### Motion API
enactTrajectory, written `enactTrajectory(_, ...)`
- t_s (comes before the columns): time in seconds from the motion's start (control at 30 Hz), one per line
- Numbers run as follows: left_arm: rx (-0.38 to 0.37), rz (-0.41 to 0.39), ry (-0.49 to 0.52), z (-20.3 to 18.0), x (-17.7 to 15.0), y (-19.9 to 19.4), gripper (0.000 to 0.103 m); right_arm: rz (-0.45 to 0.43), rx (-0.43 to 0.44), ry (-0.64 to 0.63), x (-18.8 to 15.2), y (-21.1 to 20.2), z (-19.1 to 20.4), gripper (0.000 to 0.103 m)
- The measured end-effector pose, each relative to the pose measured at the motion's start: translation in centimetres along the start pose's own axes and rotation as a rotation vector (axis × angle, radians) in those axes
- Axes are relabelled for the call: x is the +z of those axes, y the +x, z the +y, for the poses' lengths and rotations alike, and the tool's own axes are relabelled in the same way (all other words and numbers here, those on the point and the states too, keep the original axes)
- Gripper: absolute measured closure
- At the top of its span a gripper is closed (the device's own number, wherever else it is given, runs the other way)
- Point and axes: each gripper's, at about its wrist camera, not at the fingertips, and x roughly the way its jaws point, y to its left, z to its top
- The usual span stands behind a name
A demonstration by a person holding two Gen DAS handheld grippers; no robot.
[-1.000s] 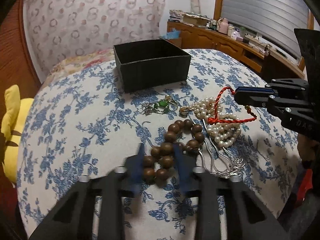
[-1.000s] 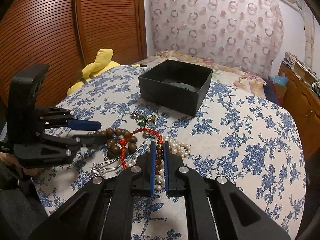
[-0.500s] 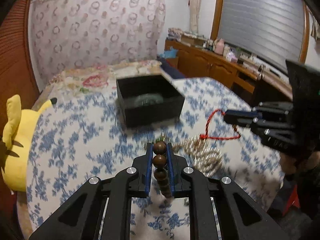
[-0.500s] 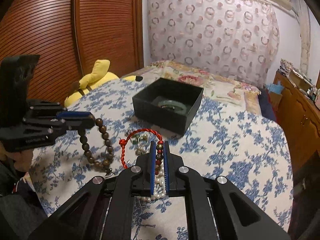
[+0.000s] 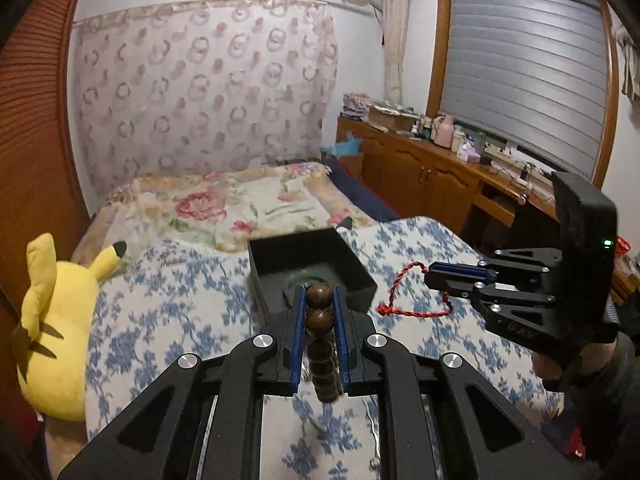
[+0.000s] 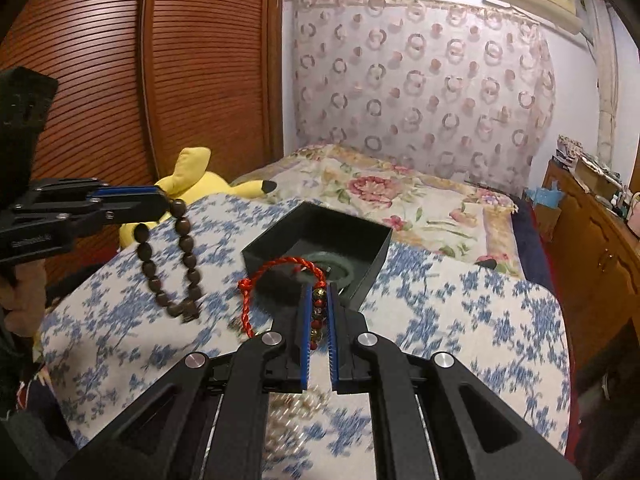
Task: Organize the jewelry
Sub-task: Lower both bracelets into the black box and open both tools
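My left gripper (image 5: 319,300) is shut on a brown wooden bead bracelet (image 5: 320,332), which hangs as a loop in the right wrist view (image 6: 172,268). My right gripper (image 6: 319,296) is shut on a red cord bracelet (image 6: 276,276) with beads; its loop shows in the left wrist view (image 5: 408,300). Both are held in the air just short of the open black box (image 5: 352,268), (image 6: 360,236), which holds a green bangle (image 6: 340,268).
The blue floral tablecloth (image 6: 460,320) carries a blurred pearl strand (image 6: 296,404) below my right gripper. A yellow plush toy (image 5: 56,320) lies at the left edge. A bed (image 5: 224,204) lies behind the box, a wooden cabinet (image 5: 432,172) to the right.
Both grippers have lifted off the table with their bracelets and moved forward toward the black box. The left gripper closed on the wooden beads a second ago.
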Motion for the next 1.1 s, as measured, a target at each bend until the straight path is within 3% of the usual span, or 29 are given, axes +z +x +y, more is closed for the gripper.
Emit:
enactTrajectory(0.43,0.018,-0.031,-0.01,1.9,4.6,2.6,0.091,0.013,0.0,-0.007,4.5,7.1,-3.5,0.095)
enactTrajectory(0.77,0.038,-0.002,-0.008,2.7,6.4,6.0,0.091,0.058,0.043,-0.007,4.3,11.1,-4.4,0.095)
enactTrajectory(1.03,0.034,0.028,-0.011,3.3,6.9,8.5,0.091,0.069,0.069,0.004,3.9,12.1,-4.7,0.094)
enactTrajectory(1.1,0.035,0.035,-0.012,3.4,7.0,9.1,0.091,0.071,0.07,0.008,3.8,12.2,-4.9,0.086)
